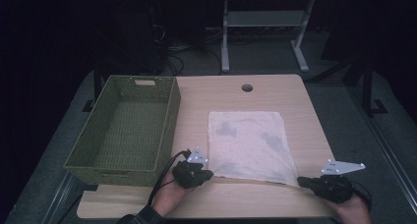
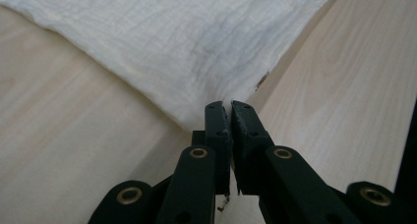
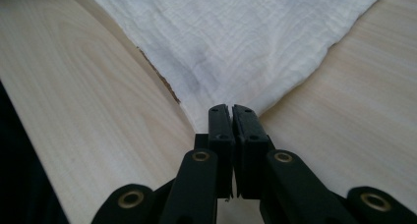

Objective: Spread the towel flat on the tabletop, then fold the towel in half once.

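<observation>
Cloth: a white, crinkled cloth (image 1: pixel 248 145) lies spread flat on my worktop (image 1: pixel 305 106), right of centre and toward my near edge, with a few grey patches on it.
Cloth axis: it is close to square, a little longer from my side to the far side; its edges run nearly in line with the worktop's edges, turned slightly so the near edge slopes down to my right.
Cloth corners: the two near corners point back at me, one toward each hand.
Left tool: my left tool (image 1: pixel 207 174) sits at the near left corner, clenched on that corner; in the left gripper view the cloth's tip (image 2: pixel 216 94) runs right into the closed jaws.
Right tool: my right tool (image 1: pixel 301 181) sits at the near right corner, clenched on it; in the right gripper view the cloth (image 3: pixel 246 42) narrows to a point between the closed jaws.
Hands: both my hands come in low over the near edge, well apart, the cloth's width between them.
Basket: a green woven basket (image 1: pixel 105 130) stands on the left part of the worktop, its long side running away from me, just beside the cloth but apart from it.
Hole: a round hole (image 1: pixel 247 88) shows in the worktop beyond the cloth's far edge.
</observation>
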The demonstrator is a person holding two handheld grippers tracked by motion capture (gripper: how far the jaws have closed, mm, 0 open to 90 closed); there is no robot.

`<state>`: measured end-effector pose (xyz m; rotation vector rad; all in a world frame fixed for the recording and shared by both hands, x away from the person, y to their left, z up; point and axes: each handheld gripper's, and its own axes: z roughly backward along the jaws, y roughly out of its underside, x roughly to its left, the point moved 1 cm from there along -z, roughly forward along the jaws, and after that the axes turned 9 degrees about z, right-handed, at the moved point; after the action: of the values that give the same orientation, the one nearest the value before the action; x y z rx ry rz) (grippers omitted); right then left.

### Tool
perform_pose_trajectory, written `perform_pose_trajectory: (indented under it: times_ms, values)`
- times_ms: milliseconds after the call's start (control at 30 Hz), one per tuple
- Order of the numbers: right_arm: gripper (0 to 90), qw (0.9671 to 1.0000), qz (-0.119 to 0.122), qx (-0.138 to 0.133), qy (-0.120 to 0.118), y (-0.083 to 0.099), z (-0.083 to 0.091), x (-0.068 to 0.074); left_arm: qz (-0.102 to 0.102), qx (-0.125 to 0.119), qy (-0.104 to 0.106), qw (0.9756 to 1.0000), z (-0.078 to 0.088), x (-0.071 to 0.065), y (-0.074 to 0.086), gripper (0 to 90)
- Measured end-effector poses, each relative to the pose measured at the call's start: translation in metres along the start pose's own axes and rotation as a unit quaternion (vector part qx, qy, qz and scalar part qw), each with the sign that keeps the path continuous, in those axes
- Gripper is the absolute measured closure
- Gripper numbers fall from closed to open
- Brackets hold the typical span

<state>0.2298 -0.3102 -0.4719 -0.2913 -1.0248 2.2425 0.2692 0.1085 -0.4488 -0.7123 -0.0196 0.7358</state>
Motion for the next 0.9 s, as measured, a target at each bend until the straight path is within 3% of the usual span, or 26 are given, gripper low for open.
perform_pose_trajectory:
  times_ms: [233, 433, 800, 900]
  values:
    - [87.0, 1.0, 0.004, 0.004, -0.006, 0.008, 0.003, 0.013, -0.005, 0.016, 0.0, 0.9999, 0.001, -0.007, 0.012, 85.5]
    - [72.8, 1.0, 0.002, -0.006, 0.007, 0.006, 0.006, 0.012, -0.001, -0.008, -0.01, 0.9999, 0.003, -0.005, 0.009, 69.6]
    - [57.9, 0.9998, -0.002, -0.016, 0.011, -0.006, 0.003, 0.006, 0.005, -0.034, -0.017, 0.9993, 0.004, -0.002, -0.003, 52.1]
    - [55.2, 0.9997, 0.003, -0.018, 0.015, -0.01, 0.0, 0.003, 0.012, -0.042, -0.018, 0.9989, 0.004, 0.0, -0.008, 51.0]
